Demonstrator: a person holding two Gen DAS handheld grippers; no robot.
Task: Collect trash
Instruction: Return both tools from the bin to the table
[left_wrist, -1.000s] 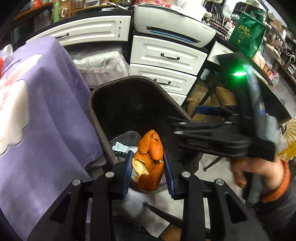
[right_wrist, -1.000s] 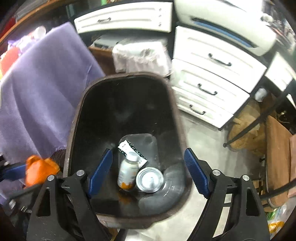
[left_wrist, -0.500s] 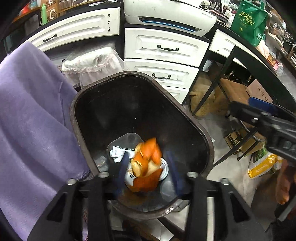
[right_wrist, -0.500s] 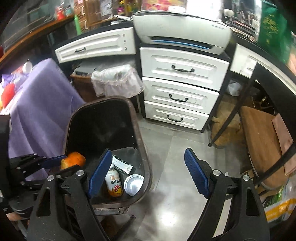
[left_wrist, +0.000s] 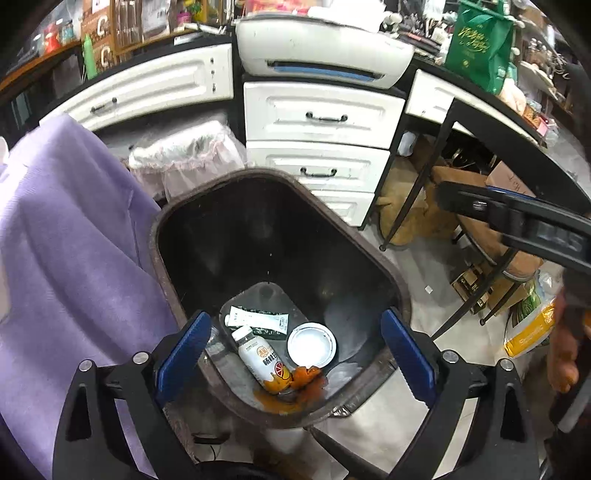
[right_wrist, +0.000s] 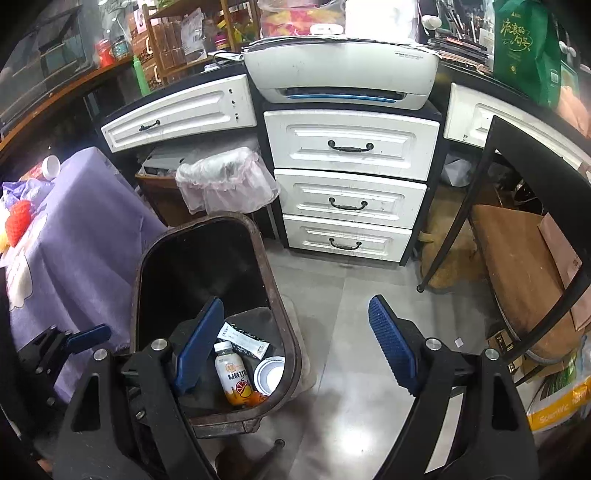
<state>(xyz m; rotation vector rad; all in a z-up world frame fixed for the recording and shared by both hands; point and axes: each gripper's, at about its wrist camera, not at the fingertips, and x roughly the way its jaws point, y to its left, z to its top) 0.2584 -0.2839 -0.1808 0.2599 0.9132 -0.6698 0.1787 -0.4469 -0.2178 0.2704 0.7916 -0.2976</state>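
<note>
A dark brown trash bin (left_wrist: 391, 273) stands on the floor, also in the right wrist view (right_wrist: 273, 288). At its bottom lie orange peel (left_wrist: 306, 380), a white juice bottle (left_wrist: 258, 354), a white round lid (left_wrist: 312, 341) and a flat white-and-green packet (left_wrist: 256, 317). My left gripper (left_wrist: 295, 350) is open and empty above the bin's near end. My right gripper (right_wrist: 295, 339) is open and empty, over the bin's right rim and the floor; it also shows at the right of the left wrist view (left_wrist: 517, 218).
A purple cloth-covered table (left_wrist: 66, 240) stands left of the bin. White drawers (right_wrist: 351, 192) with a printer (right_wrist: 343, 74) on top stand behind it. A lined small bin (right_wrist: 225, 177) sits at the back. A black-framed chair (right_wrist: 517, 258) and a yellow bag (right_wrist: 557, 406) are on the right.
My left gripper opened and the orange peel fell into the bin. My right gripper drew back and to the right, away from over the bin.
</note>
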